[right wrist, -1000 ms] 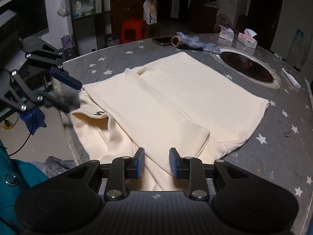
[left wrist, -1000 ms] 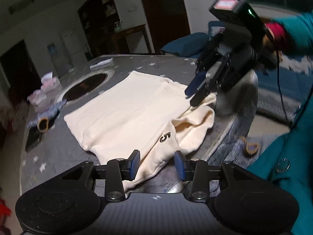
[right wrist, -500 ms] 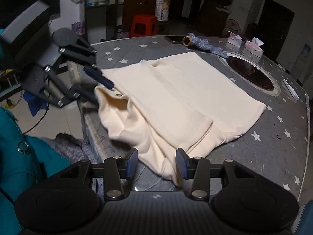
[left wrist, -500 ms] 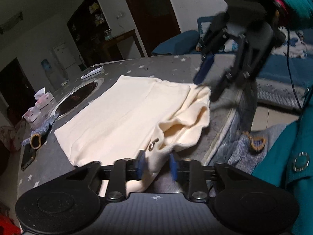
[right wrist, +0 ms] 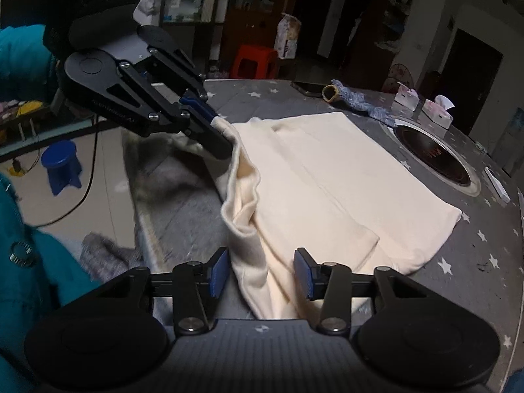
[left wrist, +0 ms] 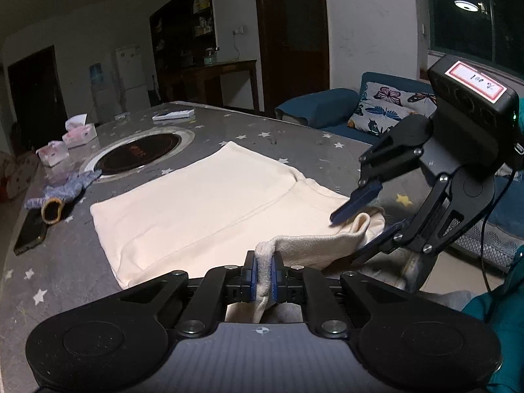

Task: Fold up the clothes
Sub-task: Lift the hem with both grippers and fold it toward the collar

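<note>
My left hand-held gripper (left wrist: 262, 273) is clamped on the near edge of the cream garment (left wrist: 209, 209), which lies partly folded on the table (left wrist: 294, 144) ahead of it, its near edge hanging off. Risk: the thin bite may slip under tension. My right hand-held gripper (right wrist: 260, 273) has jaws closing, cloth between them but not yet pinched. Risk: it may catch several layers or only the bunched fold, giving an uneven lift. Pulling both apart unevenly would skew the fold or drag the garment off the table.
</note>
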